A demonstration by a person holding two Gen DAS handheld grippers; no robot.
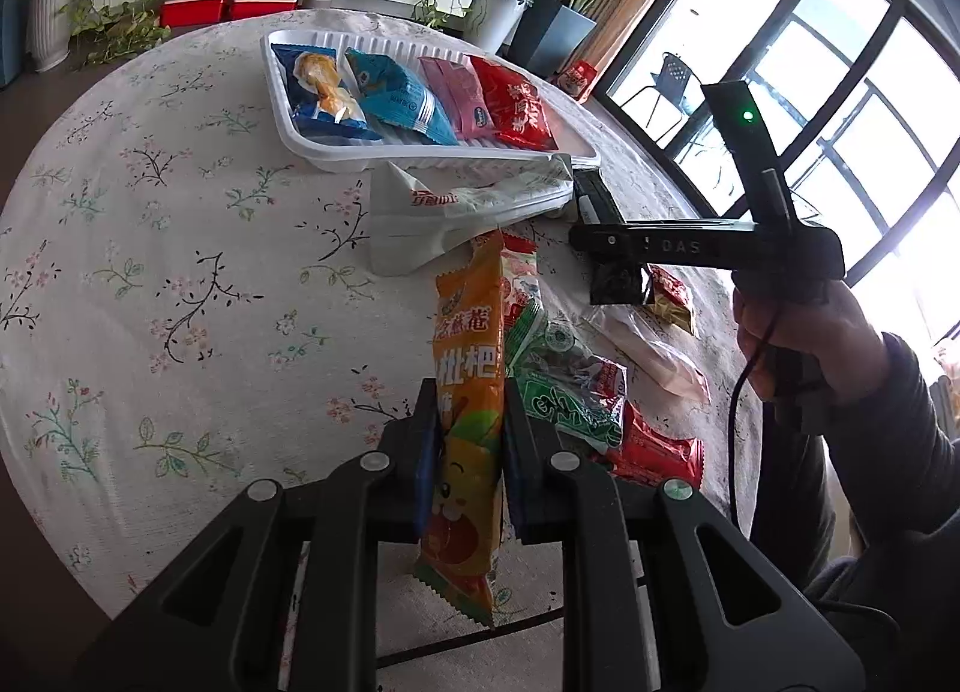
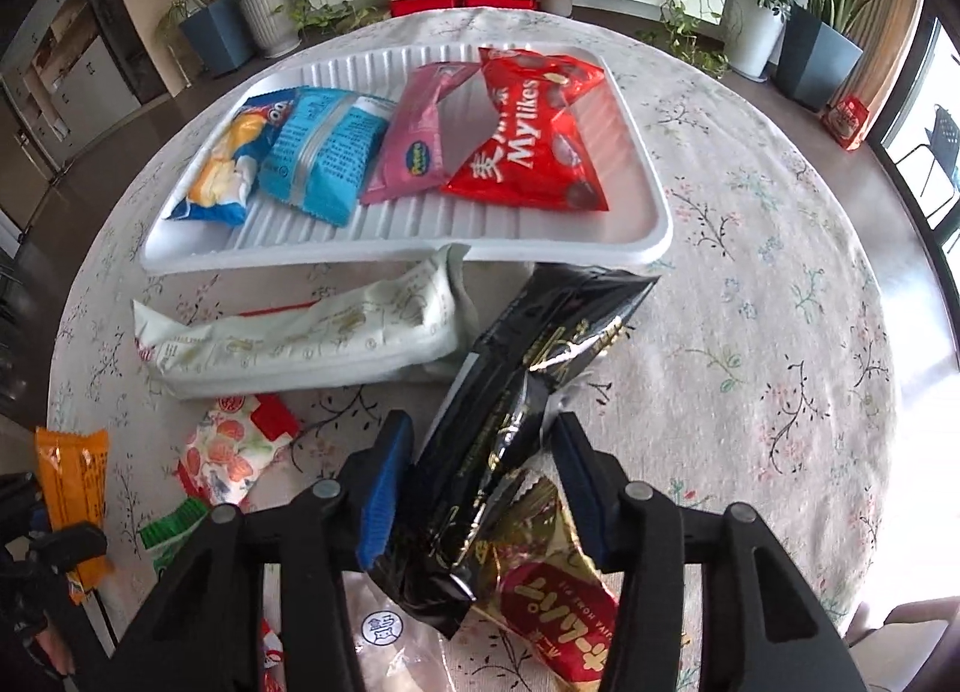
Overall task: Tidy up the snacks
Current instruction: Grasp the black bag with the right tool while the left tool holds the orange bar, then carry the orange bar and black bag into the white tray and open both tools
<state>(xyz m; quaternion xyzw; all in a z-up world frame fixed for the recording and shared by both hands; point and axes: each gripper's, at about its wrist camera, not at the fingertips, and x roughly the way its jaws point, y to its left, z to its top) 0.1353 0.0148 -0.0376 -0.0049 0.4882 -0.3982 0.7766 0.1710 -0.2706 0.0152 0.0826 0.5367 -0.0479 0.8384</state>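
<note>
While the left gripper (image 1: 465,440) clamps the light, crinkly orange snack packet (image 1: 465,392) mid-length, the right gripper (image 2: 480,488) pinches a black foil pouch (image 2: 516,404). Both look slippery; the white tray (image 2: 636,176) lies at twelve o'clock.

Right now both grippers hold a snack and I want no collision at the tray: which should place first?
Probably the right gripper: its black packet already reaches the white tray rim. The left gripper, holding the orange packet, sits farther back.

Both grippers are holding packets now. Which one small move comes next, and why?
Probably carry the right gripper, shut on the black packet, forward over the white tray: bare ribbed floor shows right of the red Mylikes bag, while the left gripper's orange packet hangs farther back.
</note>
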